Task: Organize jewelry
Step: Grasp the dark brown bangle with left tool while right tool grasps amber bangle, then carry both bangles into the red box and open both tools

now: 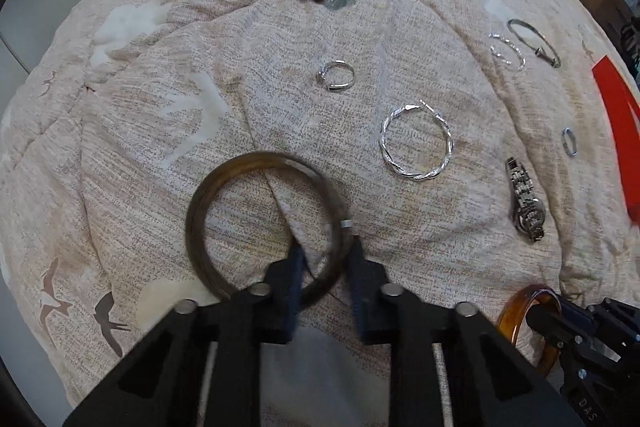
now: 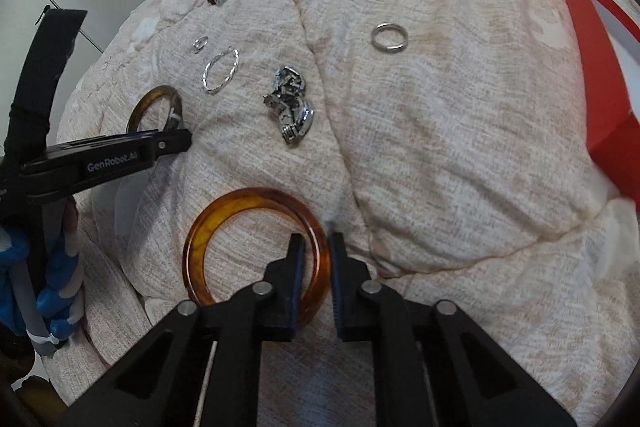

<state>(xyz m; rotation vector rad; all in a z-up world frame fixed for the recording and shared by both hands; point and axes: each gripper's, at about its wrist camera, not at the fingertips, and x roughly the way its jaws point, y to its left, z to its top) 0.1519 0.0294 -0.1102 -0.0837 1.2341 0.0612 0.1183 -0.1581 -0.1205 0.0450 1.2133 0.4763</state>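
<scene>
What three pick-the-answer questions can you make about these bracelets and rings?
1. Where is the watch? A) on the bedspread B) in the red box C) in a gripper
2. What colour is the bangle in the right gripper? A) green B) amber C) white
3. How is the left gripper? A) wide open B) out of view C) shut on the dark bangle

A: the watch lies on the bedspread.
B: that bangle is amber.
C: both fingers pinch the dark bangle's rim.

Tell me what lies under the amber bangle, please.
The amber bangle rests on the beige quilt, which shows through its hole. The right gripper covers part of its rim, so underneath there cannot be seen.
</scene>
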